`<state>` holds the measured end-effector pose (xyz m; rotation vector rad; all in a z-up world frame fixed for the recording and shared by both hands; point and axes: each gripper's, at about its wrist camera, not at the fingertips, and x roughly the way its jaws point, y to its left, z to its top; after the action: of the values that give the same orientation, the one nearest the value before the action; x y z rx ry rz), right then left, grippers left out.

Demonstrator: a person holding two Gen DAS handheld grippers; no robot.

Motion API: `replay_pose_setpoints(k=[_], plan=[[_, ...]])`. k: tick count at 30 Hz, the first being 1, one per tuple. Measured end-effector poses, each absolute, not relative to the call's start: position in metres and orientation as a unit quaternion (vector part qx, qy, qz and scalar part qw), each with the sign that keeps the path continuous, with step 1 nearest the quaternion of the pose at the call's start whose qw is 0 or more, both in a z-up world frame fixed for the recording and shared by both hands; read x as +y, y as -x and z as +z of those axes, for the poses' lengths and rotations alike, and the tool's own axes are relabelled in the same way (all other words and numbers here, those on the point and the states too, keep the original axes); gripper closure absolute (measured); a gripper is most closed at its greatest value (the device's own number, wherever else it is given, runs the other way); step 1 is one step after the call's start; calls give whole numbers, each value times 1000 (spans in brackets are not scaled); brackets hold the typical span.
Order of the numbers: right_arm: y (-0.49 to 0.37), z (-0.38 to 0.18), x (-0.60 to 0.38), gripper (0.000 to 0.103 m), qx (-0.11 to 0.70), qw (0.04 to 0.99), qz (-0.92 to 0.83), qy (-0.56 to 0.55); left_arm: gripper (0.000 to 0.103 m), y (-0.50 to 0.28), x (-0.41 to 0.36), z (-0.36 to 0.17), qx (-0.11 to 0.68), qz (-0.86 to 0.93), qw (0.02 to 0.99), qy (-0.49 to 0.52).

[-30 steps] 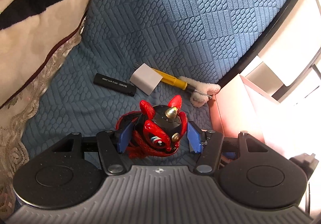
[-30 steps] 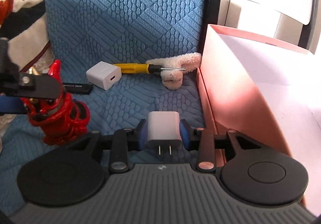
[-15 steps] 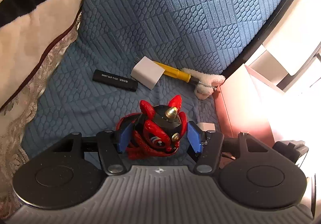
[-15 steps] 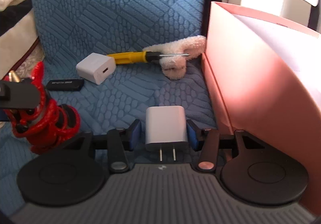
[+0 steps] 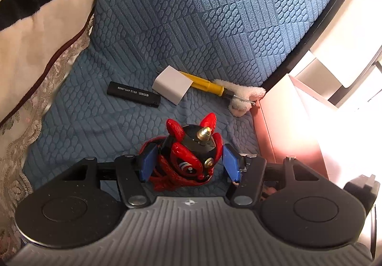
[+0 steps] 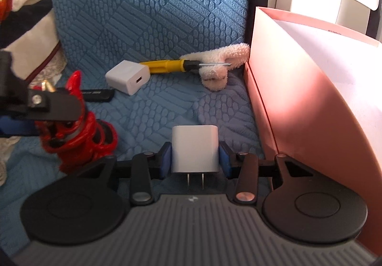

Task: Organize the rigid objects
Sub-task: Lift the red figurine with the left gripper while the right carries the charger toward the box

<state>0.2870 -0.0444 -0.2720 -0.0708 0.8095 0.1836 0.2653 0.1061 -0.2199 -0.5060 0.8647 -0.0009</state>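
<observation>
My left claw [image 5: 188,161] clamps the red toy [image 5: 186,158]; my right claw [image 6: 194,158] is closing around a white charger [image 6: 194,150]; the other charger [image 5: 172,87], screwdriver [image 5: 207,86] and black stick [image 5: 133,94] wait outside the pink box [image 6: 310,108]

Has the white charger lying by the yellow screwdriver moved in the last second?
No. The white charger lies against the yellow screwdriver handle, beside the black stick, as before; only the camera view shifted.

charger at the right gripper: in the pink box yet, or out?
Out. The white charger sits between the right gripper fingers, which are closing, over the blue cushion; the pink box is beside it.
</observation>
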Motion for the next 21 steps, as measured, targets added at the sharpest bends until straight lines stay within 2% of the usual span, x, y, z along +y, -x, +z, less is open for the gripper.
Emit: replay_pose_setpoints(k=[21], plan=[[-233, -179, -85, 58, 390, 904, 172, 26, 38, -211, 77, -142, 368, -24, 902, 224]])
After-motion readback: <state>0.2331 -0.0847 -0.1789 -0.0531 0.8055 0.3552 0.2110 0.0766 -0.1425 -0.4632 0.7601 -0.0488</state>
